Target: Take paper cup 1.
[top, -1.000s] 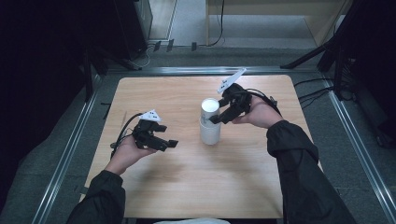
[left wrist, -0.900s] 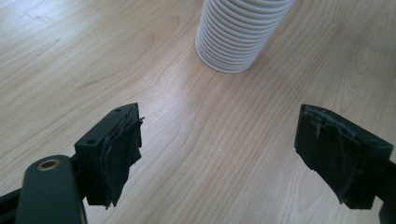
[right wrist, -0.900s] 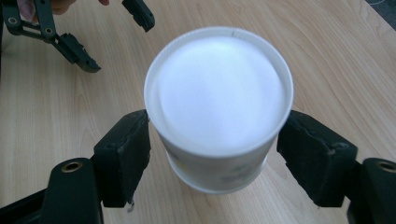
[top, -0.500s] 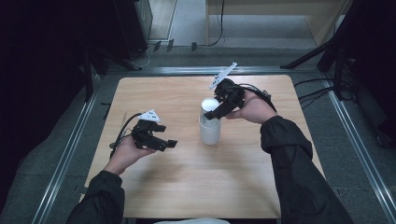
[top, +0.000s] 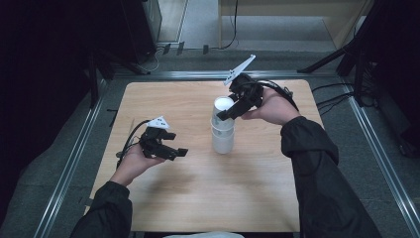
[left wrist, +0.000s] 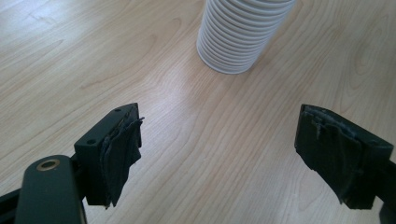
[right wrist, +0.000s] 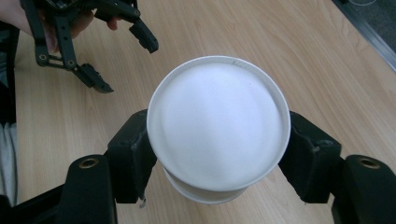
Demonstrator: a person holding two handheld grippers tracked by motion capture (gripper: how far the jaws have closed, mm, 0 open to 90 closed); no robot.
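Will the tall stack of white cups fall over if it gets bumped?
Probably, yes. The stack of white cups is tall on a narrow base, so it likely tips easily. The cups look thin and light, so the top cup in the right gripper may dent if squeezed hard.

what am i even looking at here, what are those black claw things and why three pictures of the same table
A person sits at a wooden table holding a hand-held black clamp with two jaws in each hand. One picture looks down from above; each of the other two comes from a camera riding on one clamp, looking along its jaws. On the table stands a stack of white paper cups. The right tool is shut on the top cup, its jaws having just closed round it, and that cup sits raised above the stack. The left tool rests open beside the stack, holding nothing.
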